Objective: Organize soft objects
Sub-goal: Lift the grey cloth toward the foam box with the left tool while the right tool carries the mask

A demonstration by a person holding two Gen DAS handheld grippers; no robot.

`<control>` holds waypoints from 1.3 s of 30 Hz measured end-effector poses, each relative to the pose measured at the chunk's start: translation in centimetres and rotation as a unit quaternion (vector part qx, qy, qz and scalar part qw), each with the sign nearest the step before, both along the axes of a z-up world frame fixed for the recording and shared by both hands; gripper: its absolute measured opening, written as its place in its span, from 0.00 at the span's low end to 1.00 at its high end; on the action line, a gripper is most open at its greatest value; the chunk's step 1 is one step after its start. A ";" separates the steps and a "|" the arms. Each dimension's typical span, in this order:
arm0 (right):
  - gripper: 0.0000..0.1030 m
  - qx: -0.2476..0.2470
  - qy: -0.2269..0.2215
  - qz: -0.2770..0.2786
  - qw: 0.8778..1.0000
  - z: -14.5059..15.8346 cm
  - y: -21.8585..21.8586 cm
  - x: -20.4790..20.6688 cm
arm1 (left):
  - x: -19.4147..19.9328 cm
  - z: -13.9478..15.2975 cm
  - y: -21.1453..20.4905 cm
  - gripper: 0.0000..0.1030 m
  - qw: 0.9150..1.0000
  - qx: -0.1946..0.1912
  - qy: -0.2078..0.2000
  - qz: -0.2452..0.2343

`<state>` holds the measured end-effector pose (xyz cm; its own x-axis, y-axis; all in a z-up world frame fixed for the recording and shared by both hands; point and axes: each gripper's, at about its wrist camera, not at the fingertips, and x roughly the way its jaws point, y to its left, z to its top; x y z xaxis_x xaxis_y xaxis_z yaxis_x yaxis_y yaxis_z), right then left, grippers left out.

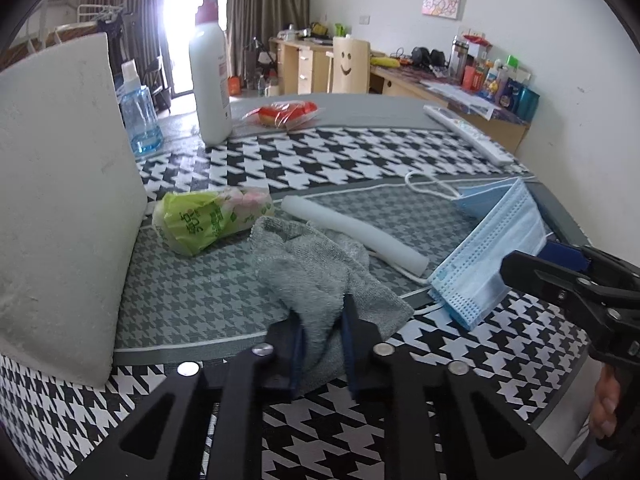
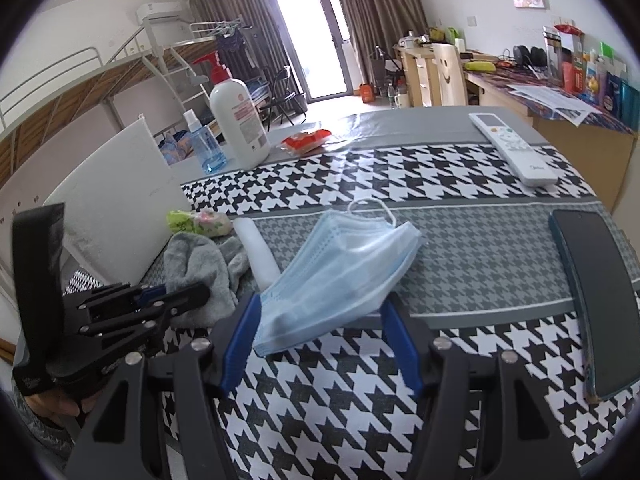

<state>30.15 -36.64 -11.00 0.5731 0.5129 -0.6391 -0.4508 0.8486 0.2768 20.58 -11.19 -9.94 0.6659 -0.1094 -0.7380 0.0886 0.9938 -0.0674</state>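
The left claw [image 1: 322, 330] was clenched on the near edge of the grey cloth [image 1: 316, 264], fabric pinched between its blue pads. The right claw [image 2: 320, 332] gripped the stack of blue face masks [image 2: 340, 264], one pad against each side of the stack. Both items lay on the houndstooth-covered bench [image 2: 360, 380]. Just beyond the cloth lay a white foam roll [image 1: 352, 232] and a green packet [image 1: 208, 216], beside an upright white foam board [image 1: 60, 200]. Farther back stood a lotion bottle [image 1: 210, 76].
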 end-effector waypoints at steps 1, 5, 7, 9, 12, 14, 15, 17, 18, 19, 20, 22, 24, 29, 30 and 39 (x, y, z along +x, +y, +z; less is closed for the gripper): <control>0.65 0.004 0.001 -0.001 1.000 -0.1 0.0 0.1 | -0.2 0.2 -0.1 0.14 1.000 -0.001 -0.007 -0.005; 0.53 0.021 0.005 -0.007 1.000 -0.1 -0.1 0.6 | -0.8 0.8 -0.3 0.13 0.999 0.003 -0.025 -0.020; 0.40 0.018 0.010 -0.006 1.000 -0.2 0.2 0.8 | -0.8 0.8 -0.4 0.13 0.999 0.004 -0.026 -0.024; 0.29 0.017 0.013 -0.006 1.000 -0.4 0.5 0.8 | -0.7 0.9 -0.5 0.13 0.999 0.006 -0.028 -0.028; 0.18 0.023 0.010 -0.002 1.000 -0.5 0.7 0.7 | -0.9 1.2 -0.5 0.11 0.999 0.006 -0.035 -0.037; 0.11 0.027 0.006 0.002 1.000 -0.3 0.8 0.6 | -1.1 1.3 -0.5 0.11 0.998 0.006 -0.040 -0.041; 0.10 0.028 0.000 0.000 1.000 -0.1 0.8 0.4 | -1.1 1.4 -0.5 0.10 0.998 0.006 -0.041 -0.042; 0.09 0.031 -0.012 -0.001 0.999 0.5 0.7 0.0 | -1.3 1.6 -0.3 0.08 0.998 0.002 -0.046 -0.046; 0.09 0.032 -0.017 -0.001 0.999 0.9 0.7 -0.2 | -1.4 1.8 -0.3 0.08 0.998 0.002 -0.049 -0.048; 0.09 0.032 -0.024 -0.001 0.999 1.4 0.7 -0.5 | -1.6 2.0 -0.3 0.08 0.997 0.003 -0.054 -0.049; 0.09 0.031 -0.030 -0.002 0.999 1.7 0.7 -0.7 | -1.7 2.4 -0.2 0.08 0.997 0.003 -0.060 -0.049; 0.09 0.027 -0.044 -0.005 0.999 2.7 0.7 -1.3 | -2.1 3.0 0.0 0.08 0.996 0.005 -0.071 -0.047; 0.09 0.025 -0.055 -0.008 0.998 3.5 0.7 -1.8 | -2.5 3.8 0.3 0.08 0.996 0.008 -0.082 -0.043; 0.09 0.029 -0.088 0.002 0.996 5.6 1.2 -3.7 | -3.6 5.6 0.6 0.08 0.993 0.018 -0.106 -0.042; 0.09 0.026 -0.093 0.005 0.995 5.9 1.3 -3.9 | -3.8 5.8 0.7 0.08 0.993 0.018 -0.110 -0.042; 0.09 0.021 -0.129 0.011 0.991 8.1 1.9 -6.0 | -5.7 8.1 1.5 0.08 0.988 0.022 -0.147 -0.038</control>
<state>24.11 -34.77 -2.89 0.7034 0.5494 -0.4509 -0.5286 0.8285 0.1848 14.92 -9.65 -1.87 0.8432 -0.1395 -0.5192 0.1720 0.9850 0.0147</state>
